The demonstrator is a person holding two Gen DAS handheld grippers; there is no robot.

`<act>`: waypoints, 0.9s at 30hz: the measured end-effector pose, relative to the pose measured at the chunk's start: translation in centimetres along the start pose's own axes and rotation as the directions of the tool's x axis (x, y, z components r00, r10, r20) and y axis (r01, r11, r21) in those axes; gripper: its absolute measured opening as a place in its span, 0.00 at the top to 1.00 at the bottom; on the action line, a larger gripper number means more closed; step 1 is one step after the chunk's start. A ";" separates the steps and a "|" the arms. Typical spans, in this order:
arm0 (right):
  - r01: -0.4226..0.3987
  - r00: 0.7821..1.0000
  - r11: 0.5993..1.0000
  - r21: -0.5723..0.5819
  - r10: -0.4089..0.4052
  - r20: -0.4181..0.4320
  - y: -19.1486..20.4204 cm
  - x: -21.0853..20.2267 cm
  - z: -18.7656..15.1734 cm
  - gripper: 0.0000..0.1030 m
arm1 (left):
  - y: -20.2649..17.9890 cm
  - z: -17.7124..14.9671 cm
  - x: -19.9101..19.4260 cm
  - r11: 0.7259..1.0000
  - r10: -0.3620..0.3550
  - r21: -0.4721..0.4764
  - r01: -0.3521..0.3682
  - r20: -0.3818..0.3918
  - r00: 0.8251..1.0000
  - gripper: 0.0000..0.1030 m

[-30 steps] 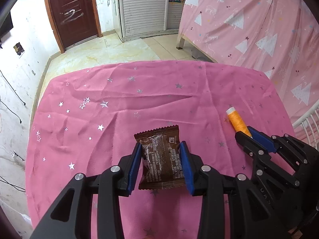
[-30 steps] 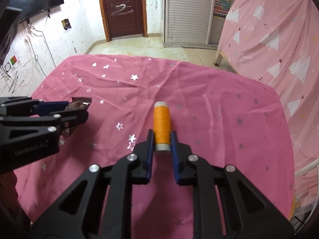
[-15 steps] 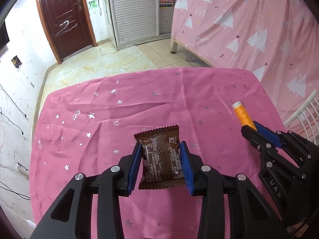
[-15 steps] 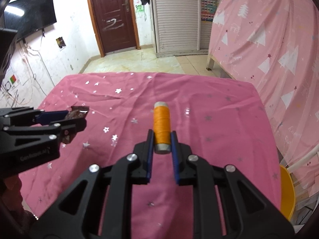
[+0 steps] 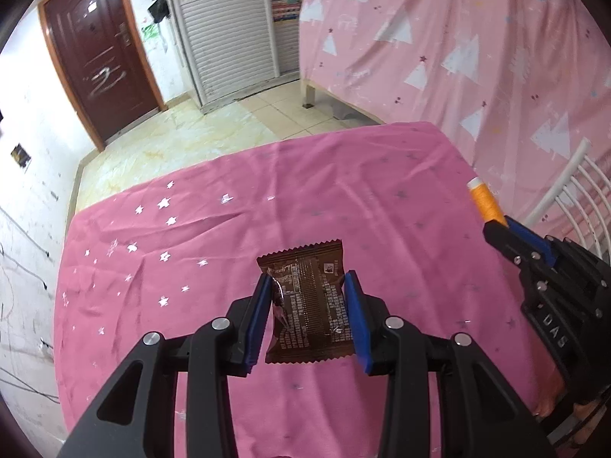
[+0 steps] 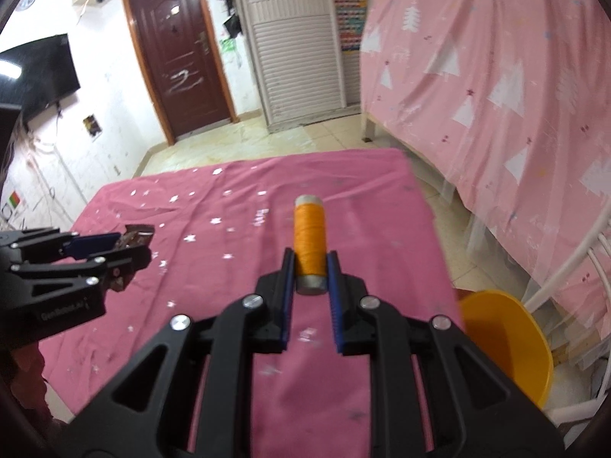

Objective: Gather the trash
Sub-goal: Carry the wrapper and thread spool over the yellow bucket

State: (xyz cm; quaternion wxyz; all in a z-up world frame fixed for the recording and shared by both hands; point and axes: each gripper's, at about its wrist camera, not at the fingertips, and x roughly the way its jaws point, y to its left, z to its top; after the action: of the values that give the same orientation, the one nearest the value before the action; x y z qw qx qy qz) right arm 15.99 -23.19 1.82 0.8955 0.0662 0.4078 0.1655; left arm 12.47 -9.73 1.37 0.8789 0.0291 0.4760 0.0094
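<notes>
My left gripper (image 5: 307, 294) is shut on a brown snack wrapper (image 5: 305, 305) and holds it above the pink starred tablecloth (image 5: 229, 236). My right gripper (image 6: 310, 263) is shut on an orange thread spool (image 6: 308, 236) and holds it in the air over the table's right side. The spool (image 5: 484, 200) and the right gripper (image 5: 511, 234) also show at the right of the left wrist view. The left gripper with the wrapper (image 6: 133, 238) shows at the left of the right wrist view.
A yellow bin (image 6: 504, 339) stands on the floor just right of the table. A white chair frame (image 6: 565, 267) is beside it. A bed draped in pink cloth (image 6: 496, 87) fills the right side. A door (image 6: 179, 65) and a shuttered cabinet (image 6: 298, 49) are at the far wall.
Both grippers have lifted and pulled back from the table with their objects held. The right gripper has swung right, bringing the yellow bin into view.
</notes>
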 end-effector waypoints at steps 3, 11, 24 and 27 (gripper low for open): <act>0.021 1.000 0.999 0.043 -0.022 0.015 -2.4 -1.0 -0.5 0.85 | -2.0 0.3 -0.2 0.999 -0.010 0.031 0.010 0.003 1.000 0.68; 0.078 0.996 0.985 0.152 -0.084 0.035 -8.5 -3.0 -2.3 0.85 | -7.4 0.6 -1.0 0.993 -0.047 0.112 0.045 0.010 0.999 0.68; 0.144 0.988 0.955 0.261 -0.155 0.023 -15.5 -4.7 -5.5 0.85 | -15.7 0.6 -0.8 0.970 -0.092 0.226 0.089 0.003 0.996 0.68; 0.152 0.986 0.949 0.277 -0.163 0.017 -16.8 -4.9 -6.3 0.85 | -17.7 0.8 -0.8 0.963 -0.125 0.242 0.121 0.003 0.992 0.68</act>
State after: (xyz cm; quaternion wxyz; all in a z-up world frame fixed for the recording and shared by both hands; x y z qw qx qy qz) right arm 12.38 -40.71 -3.10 0.8959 0.1601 0.4131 0.0340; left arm 12.48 -27.43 1.42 0.8719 0.1065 0.4667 -0.1034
